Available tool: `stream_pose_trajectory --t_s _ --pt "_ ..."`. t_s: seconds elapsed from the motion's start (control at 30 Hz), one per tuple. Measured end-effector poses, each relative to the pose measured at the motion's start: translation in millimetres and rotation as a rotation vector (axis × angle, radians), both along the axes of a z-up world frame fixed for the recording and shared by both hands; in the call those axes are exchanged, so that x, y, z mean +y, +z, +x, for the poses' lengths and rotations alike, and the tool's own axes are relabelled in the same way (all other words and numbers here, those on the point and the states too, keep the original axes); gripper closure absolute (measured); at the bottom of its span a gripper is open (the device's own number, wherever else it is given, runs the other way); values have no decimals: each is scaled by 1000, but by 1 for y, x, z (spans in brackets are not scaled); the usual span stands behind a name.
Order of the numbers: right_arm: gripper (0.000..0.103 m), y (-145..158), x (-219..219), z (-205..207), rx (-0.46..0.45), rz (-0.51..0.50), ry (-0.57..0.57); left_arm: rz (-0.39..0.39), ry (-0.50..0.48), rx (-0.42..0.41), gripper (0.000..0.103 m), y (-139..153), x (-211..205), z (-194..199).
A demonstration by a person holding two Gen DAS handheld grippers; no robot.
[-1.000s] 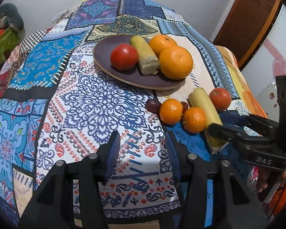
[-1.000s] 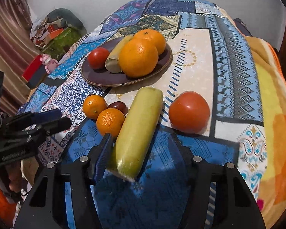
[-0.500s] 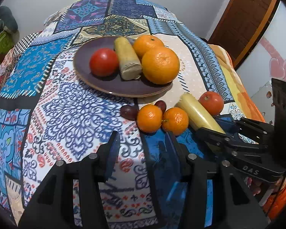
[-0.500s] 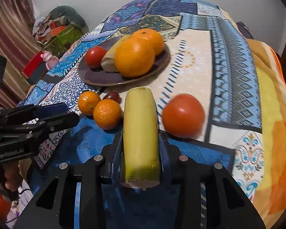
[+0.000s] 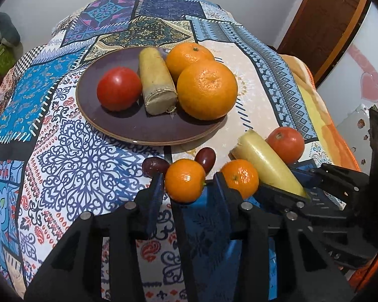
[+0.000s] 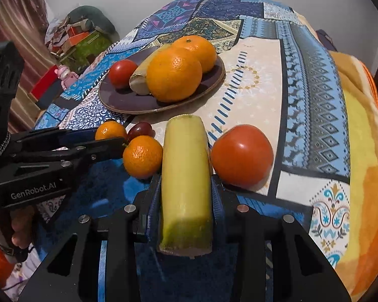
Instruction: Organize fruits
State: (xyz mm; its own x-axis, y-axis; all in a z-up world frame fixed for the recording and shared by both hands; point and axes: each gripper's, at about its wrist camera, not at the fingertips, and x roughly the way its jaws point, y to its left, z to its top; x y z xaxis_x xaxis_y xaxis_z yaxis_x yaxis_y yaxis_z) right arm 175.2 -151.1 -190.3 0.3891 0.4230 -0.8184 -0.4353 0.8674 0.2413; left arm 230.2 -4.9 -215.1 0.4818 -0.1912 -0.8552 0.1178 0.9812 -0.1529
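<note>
Fruits on the purple plate [image 5: 128, 130]: two oranges, a tomato, a yellowish stalk piece. Right gripper [image 6: 186, 188] clamps another stalk [image 6: 186, 181]; left gripper [image 5: 189, 183] is closing around a tangerine [image 5: 185, 180], open cloth further left.

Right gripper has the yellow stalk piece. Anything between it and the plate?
The cloth between the right gripper, shut on the yellow stalk piece, and the purple plate is bare. The plate's near rim area is free; two oranges crowd its right.

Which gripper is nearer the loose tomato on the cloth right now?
Right. The right gripper is clamped on the yellow fruit piece lying right beside the loose tomato. The left gripper is closing around a small orange, farther off.
</note>
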Motion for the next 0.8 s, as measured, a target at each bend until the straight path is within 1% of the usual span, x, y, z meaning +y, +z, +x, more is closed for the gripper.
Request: stream_pose_trajectory --t_s 0.1,0.17,0.23,0.33,0.47,0.53,0.8 --pt "68 -1 3 1 -20 -13 3 27 -1 -18 66 0 -4 1" --pt "68 0 2 1 -22 -8 3 38 -4 -24 71 0 -5 1" --pt "68 0 0 1 -22 0 1 37 -8 -27 71 0 -6 0" --pt "68 1 -3 1 -12 18 -10 15 -8 -24 71 0 -3 0" --pt "68 5 -5 -3 -22 25 -28 -8 11 -25 71 4 3 -3" --pt "68 8 -7 -4 -25 33 -33 -6 22 -35 71 7 5 -6" --pt "68 32 -8 -4 -73 54 -46 -7 60 -98 71 35 22 -21"
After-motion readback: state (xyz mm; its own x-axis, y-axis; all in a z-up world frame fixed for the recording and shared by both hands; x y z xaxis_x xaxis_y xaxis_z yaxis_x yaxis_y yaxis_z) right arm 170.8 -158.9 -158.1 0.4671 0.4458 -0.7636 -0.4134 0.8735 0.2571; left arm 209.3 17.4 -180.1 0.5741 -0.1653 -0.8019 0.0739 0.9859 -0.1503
